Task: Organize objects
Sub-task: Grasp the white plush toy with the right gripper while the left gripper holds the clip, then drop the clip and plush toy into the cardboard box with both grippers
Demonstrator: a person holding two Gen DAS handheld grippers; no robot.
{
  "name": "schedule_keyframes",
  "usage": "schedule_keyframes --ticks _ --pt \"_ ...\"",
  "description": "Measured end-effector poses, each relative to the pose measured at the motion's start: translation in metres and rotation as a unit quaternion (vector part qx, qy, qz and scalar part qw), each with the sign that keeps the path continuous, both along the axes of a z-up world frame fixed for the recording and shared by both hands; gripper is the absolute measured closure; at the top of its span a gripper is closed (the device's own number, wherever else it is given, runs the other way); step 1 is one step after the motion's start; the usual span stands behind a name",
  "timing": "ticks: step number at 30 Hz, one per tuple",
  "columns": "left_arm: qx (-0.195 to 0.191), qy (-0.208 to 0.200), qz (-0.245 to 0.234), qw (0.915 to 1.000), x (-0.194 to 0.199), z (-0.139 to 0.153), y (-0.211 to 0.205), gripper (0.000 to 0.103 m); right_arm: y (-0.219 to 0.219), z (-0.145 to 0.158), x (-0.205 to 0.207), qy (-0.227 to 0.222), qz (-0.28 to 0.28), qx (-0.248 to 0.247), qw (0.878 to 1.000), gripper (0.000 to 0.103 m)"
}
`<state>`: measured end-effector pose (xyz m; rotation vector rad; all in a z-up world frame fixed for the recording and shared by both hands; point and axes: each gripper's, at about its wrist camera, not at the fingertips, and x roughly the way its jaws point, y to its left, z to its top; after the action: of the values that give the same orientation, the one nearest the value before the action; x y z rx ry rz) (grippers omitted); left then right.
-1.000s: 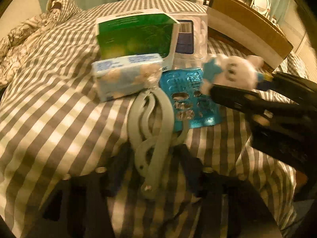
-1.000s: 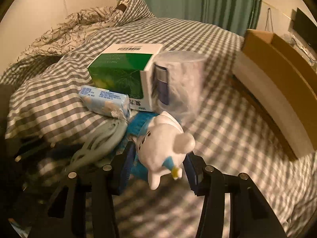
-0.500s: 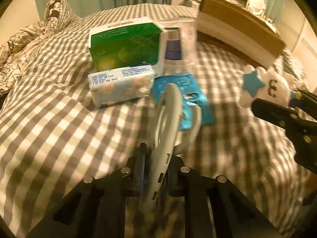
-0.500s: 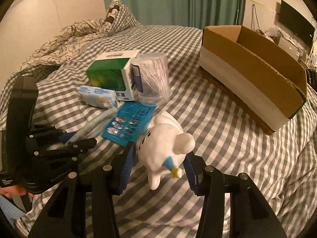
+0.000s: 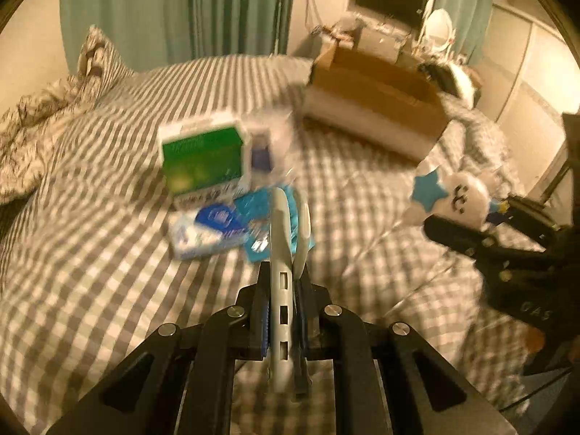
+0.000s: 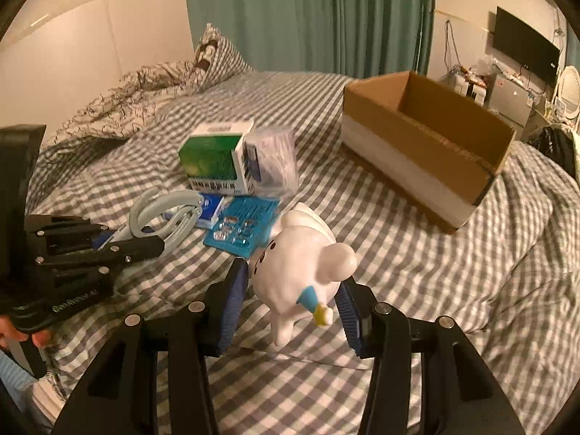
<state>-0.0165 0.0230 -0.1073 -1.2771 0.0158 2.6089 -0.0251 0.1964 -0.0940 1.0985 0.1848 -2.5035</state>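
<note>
The left hand-held gripper (image 5: 282, 311) is clamping its jaws tight on a pale grey looped plastic piece (image 5: 281, 253), gripping it edge-on so that its curved loops are sticking out ahead of the fingers, clear of the bed; from the right wrist camera the same piece (image 6: 163, 214) is showing as rounded grey loops held out over the checked bedspread (image 6: 417, 272), with a person's fingers (image 6: 21, 330) wrapping the gripper's handle at the left edge. The right hand-held gripper (image 6: 290, 297) is holding a white cartoon figurine (image 6: 301, 261) between its blue pads, the jaws standing partly apart and pressing on the toy's body from both sides; the figurine is hanging tilted above the bedspread, with a small blue and yellow part near its lower end, and in the left wrist view a blue star is showing on it (image 5: 453, 195). Lying on the bed beyond both grippers are a green and white carton (image 6: 214, 161), a clear cylindrical tub (image 6: 272, 161) just beside it on the right, a small pale blue packet (image 6: 210, 210) in front of the carton, and a flat blue blister pack (image 6: 243, 223) next to that packet. An open cardboard box (image 6: 417, 137) is sitting on the bed to the right, well apart from that cluster. Green curtains (image 6: 308, 14) are hanging behind the bed, and a rumpled patterned duvet (image 6: 119, 101) is lying by the pillow.
</note>
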Motion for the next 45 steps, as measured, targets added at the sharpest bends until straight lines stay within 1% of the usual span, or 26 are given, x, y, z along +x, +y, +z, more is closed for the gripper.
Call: schedule_keyframes --ticks 2,5,7,9,12,14,16,19,21,25,28,30,32,33,34,35,36,37,38,39,44,45 --pt "0.001 0.022 -0.011 0.9997 -0.003 0.021 0.011 0.092 0.007 0.014 0.001 0.012 -0.002 -0.001 1.000 0.056" --pt "0.012 0.036 -0.036 0.9986 -0.016 0.047 0.028 0.092 0.021 0.042 -0.003 0.043 -0.012 0.009 0.999 0.056" --pt "0.025 0.044 -0.050 0.9974 -0.031 0.065 0.041 0.091 0.031 0.063 -0.009 0.063 -0.019 0.013 0.998 0.056" --pt "0.023 0.060 -0.063 0.9959 -0.051 0.083 0.057 0.092 0.044 0.084 -0.020 0.078 -0.025 0.015 0.996 0.056" --pt "0.017 0.077 -0.071 0.9943 -0.078 0.099 0.079 0.092 0.062 0.109 -0.039 0.092 -0.034 0.011 0.995 0.056" --pt "0.027 0.083 -0.078 0.9931 -0.102 0.107 0.095 0.091 0.072 0.119 -0.053 0.102 -0.044 0.023 0.993 0.056" --pt "0.036 0.081 -0.088 0.9921 -0.126 0.109 0.109 0.091 0.082 0.126 -0.076 0.107 -0.058 0.035 0.992 0.056" --pt "0.043 0.073 -0.105 0.9908 -0.164 0.103 0.130 0.091 0.100 0.125 -0.105 0.097 -0.073 0.030 0.992 0.056" --pt "0.037 0.068 -0.110 0.9909 -0.186 0.097 0.143 0.091 0.114 0.117 -0.128 0.082 -0.081 0.021 0.993 0.056" --pt "0.030 0.056 -0.115 0.9913 -0.224 0.077 0.164 0.091 0.129 0.098 -0.165 0.060 -0.090 0.017 0.994 0.056" --pt "0.018 0.052 -0.119 0.9913 -0.240 0.062 0.174 0.091 0.134 0.080 -0.186 0.049 -0.091 0.019 0.994 0.056" --pt "0.009 0.055 -0.120 0.9912 -0.246 0.052 0.176 0.091 0.135 0.070 -0.193 0.052 -0.101 0.020 0.993 0.055" --pt "0.008 0.049 -0.119 0.9916 -0.249 0.047 0.175 0.091 0.138 0.063 -0.197 0.056 -0.108 0.015 0.992 0.055" --pt "0.011 0.046 -0.117 0.9920 -0.250 0.045 0.174 0.089 0.140 0.061 -0.197 0.059 -0.111 0.010 0.992 0.049" --pt "0.013 0.046 -0.112 0.9925 -0.250 0.045 0.174 0.084 0.141 0.060 -0.196 0.061 -0.112 0.006 0.992 0.045" --pt "0.015 0.048 -0.109 0.9928 -0.249 0.046 0.172 0.079 0.143 0.061 -0.196 0.060 -0.112 0.003 0.992 0.037" --pt "0.016 0.051 -0.104 0.9932 -0.247 0.048 0.171 0.060 0.145 0.063 -0.194 0.063 -0.114 0.001 0.991 0.035" --pt "0.015 0.055 -0.096 0.9938 -0.243 0.050 0.168 0.035 0.147 0.067 -0.191 0.068 -0.117 -0.001 0.991 0.035" --pt "0.015 0.061 -0.088 0.9941 -0.239 0.053 0.166 0.026 0.148 0.070 -0.189 0.070 -0.118 -0.003 0.991 0.034" --pt "0.016 0.067 -0.083 0.9942 -0.234 0.057 0.163 0.022 0.149 0.075 -0.184 0.074 -0.121 -0.004 0.990 0.032" --pt "0.010 0.086 -0.079 0.9931 -0.207 0.085 0.148 0.021 0.147 0.102 -0.152 0.089 -0.134 -0.004 0.987 0.028" --pt "0.012 0.093 -0.082 0.9923 -0.200 0.093 0.143 0.019 0.144 0.109 -0.142 0.091 -0.133 -0.002 0.987 0.027"
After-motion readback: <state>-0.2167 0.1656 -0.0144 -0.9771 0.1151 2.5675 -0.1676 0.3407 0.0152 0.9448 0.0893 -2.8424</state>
